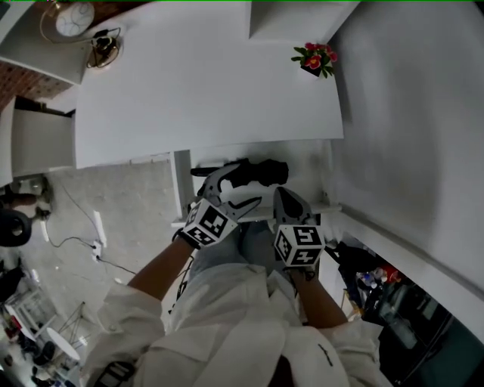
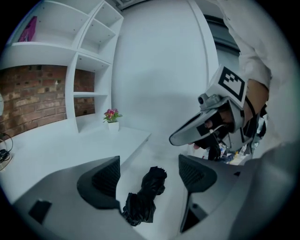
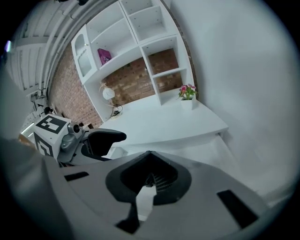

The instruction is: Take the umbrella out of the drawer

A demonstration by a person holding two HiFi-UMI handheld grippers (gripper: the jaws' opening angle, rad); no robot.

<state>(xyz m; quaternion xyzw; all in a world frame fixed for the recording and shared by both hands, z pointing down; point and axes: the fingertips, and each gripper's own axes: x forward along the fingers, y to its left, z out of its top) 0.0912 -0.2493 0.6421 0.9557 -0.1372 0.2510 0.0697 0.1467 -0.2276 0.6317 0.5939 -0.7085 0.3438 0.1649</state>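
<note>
A black folded umbrella [image 1: 261, 171] lies in the open white drawer [image 1: 314, 162] under the desk edge. In the left gripper view the umbrella [image 2: 144, 196] rests on the drawer floor, low between the spread jaws and apart from both pads. My left gripper [image 2: 147, 174] is open and hangs just over the umbrella's near end [image 1: 229, 180]. My right gripper [image 1: 285, 198] is beside it to the right, above the drawer front, with its jaw tips [image 3: 147, 153] closed together and nothing held. Each gripper shows in the other's view: the right gripper [image 2: 211, 123], the left gripper [image 3: 65, 137].
The white desk top [image 1: 204, 83] carries a small flower pot [image 1: 315, 59] at its far right and a round clock [image 1: 74, 19] at far left. White wall shelves [image 3: 136, 42] rise behind it. A white wall [image 1: 408, 136] bounds the right. Cables [image 1: 83, 243] lie on the floor at left.
</note>
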